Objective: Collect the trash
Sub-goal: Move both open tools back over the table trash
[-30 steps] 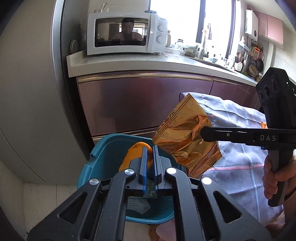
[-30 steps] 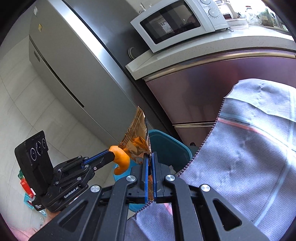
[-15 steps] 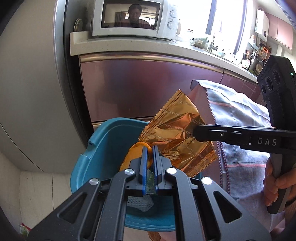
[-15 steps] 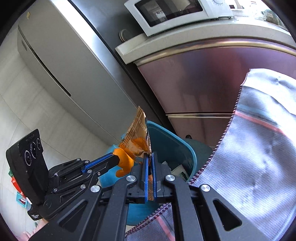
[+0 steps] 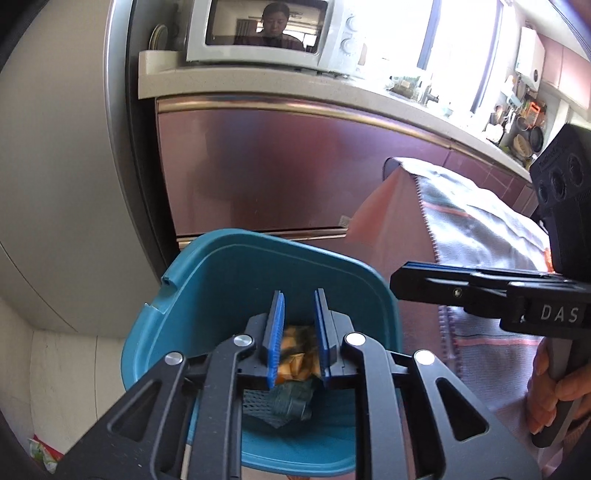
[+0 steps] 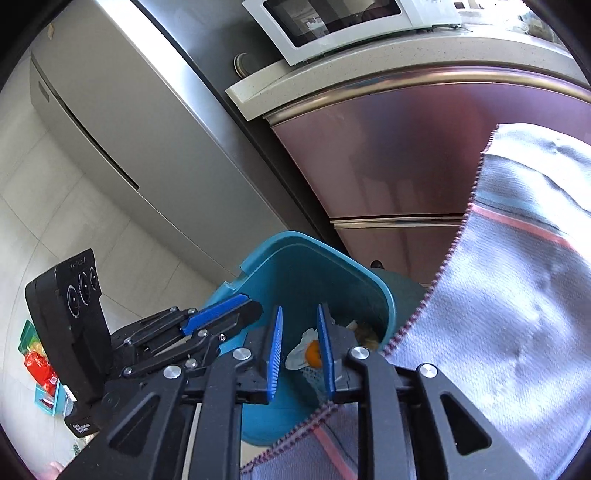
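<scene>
A teal trash bin stands on the floor below both grippers; it also shows in the right wrist view. My left gripper is open and empty over the bin. My right gripper is open and empty over the bin too. Inside the bin lie a golden snack wrapper, an orange peel, white paper and dark netting. The right gripper shows from the side in the left wrist view, and the left one in the right wrist view.
A cloth-covered table is right beside the bin. Purple kitchen cabinets with a microwave on the counter stand behind. A steel fridge is at the left. Colourful packets lie on the floor at far left.
Both grippers opened over the bin. The orange peel dropped from the left gripper and the golden wrapper from the right gripper; both now lie in the bin.
</scene>
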{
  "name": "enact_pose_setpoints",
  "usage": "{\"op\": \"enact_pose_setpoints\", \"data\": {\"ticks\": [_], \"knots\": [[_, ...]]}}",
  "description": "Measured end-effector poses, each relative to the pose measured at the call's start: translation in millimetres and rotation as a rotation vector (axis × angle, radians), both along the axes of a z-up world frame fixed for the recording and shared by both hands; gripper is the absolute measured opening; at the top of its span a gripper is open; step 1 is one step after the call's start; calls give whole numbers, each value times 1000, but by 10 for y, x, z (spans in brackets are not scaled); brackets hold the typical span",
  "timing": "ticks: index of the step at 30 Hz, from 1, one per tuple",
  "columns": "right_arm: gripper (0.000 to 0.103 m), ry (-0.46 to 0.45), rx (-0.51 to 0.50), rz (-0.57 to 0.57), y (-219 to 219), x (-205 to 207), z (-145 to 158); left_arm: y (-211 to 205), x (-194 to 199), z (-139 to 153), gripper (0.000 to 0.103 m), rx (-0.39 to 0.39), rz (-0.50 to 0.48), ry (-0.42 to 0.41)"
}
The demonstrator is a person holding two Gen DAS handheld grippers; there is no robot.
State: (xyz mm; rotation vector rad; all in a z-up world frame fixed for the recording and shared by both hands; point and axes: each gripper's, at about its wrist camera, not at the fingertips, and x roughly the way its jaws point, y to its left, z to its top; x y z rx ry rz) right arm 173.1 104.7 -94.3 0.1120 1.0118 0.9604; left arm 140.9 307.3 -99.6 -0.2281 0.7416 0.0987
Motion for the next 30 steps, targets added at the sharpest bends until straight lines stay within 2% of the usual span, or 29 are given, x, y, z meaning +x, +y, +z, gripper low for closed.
{"op": "enact_pose_setpoints", "data": {"ticks": [6,8,10,15,22,30], "knots": [[24,-49,48,-7,-280,-150,179,-183,-149,246,24,24,-33,-80],[29,-77,67,-9,-408,-218,273,-273,-212,349,25,30,-57,-114],[30,-113,75,-20,-568,-295,358,-400,-278,454,30,36,-90,-151],[35,-193,87,-75,-1067,-478,532,-770,-350,654,34,26,-203,-215],[35,-250,76,-222,-1902,-710,633,-1519,-286,785,37,3,-386,-245],[35,-265,47,-439,-2975,-883,599,-2534,-163,753,37,6,-593,-230]]}}
